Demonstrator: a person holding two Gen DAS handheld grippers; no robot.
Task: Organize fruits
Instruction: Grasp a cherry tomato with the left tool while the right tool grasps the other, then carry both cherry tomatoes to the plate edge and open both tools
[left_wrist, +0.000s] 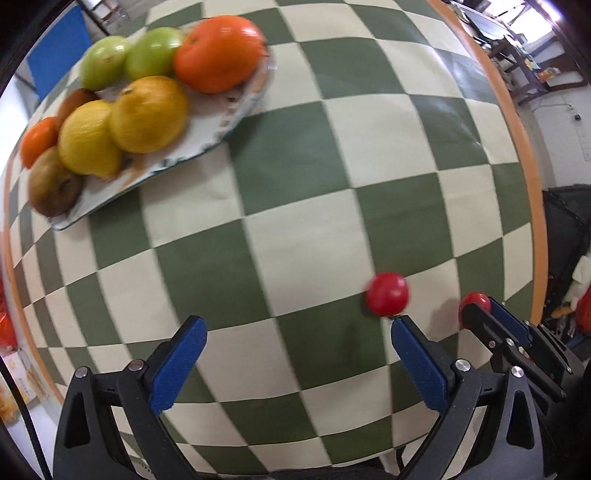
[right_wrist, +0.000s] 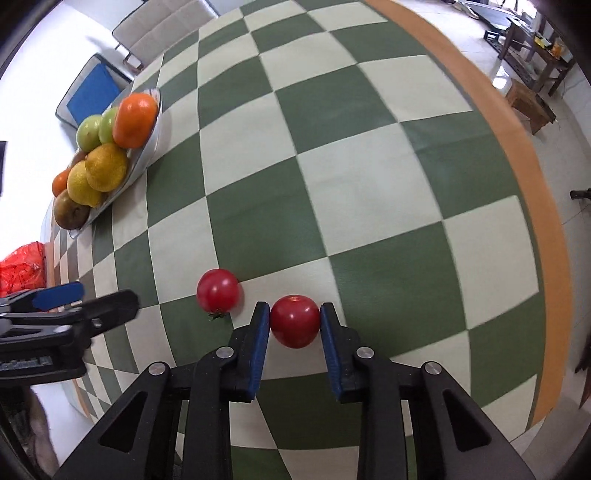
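Two small red tomatoes lie on the green-and-cream checked tablecloth. My right gripper (right_wrist: 294, 317) is shut on one red tomato (right_wrist: 294, 322), its blue pads pressing both sides; the same tomato (left_wrist: 474, 302) peeks out at the lower right of the left wrist view. The loose red tomato (right_wrist: 218, 291) lies just left of it, stem end down toward me. My left gripper (left_wrist: 300, 325) stands open over the cloth, its right fingertip just below the loose tomato (left_wrist: 387, 294), nothing between the pads. A plate (left_wrist: 240, 107) at the upper left carries oranges, lemons, green apples and brown fruit.
The cloth's orange border (right_wrist: 517, 147) marks the table's right edge, with floor and wooden furniture (right_wrist: 532, 103) beyond. A blue-seated chair (right_wrist: 92, 92) stands behind the plate (right_wrist: 147, 155). A red bag (right_wrist: 22, 269) lies off the left edge.
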